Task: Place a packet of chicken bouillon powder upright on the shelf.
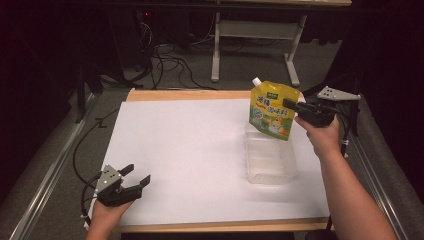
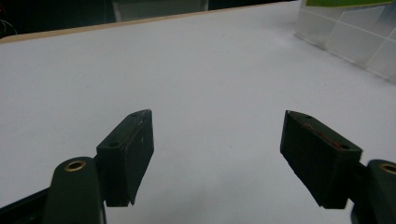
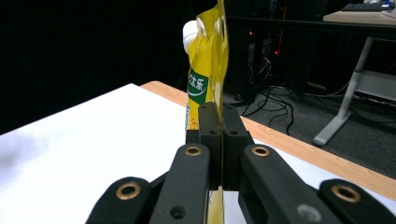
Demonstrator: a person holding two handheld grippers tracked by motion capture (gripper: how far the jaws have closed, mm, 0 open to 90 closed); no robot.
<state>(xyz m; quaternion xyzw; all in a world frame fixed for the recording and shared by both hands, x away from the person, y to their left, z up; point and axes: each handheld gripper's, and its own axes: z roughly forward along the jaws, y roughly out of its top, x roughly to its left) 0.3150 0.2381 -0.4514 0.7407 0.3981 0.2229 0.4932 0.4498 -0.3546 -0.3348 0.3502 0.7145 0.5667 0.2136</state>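
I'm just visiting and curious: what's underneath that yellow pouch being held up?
Below the yellow pouch, pinched by the right gripper, sits a clear plastic container on the white table. Its near part looks empty; the pouch covers its far end.

The right gripper (image 3: pixel 220 135) hides the pouch (image 3: pixel 208 70) below its clamped jaws, and the top edge crops its tip; beyond the left gripper (image 2: pixel 217 154), the clear box (image 2: pixel 355 39) is cropped at the corner
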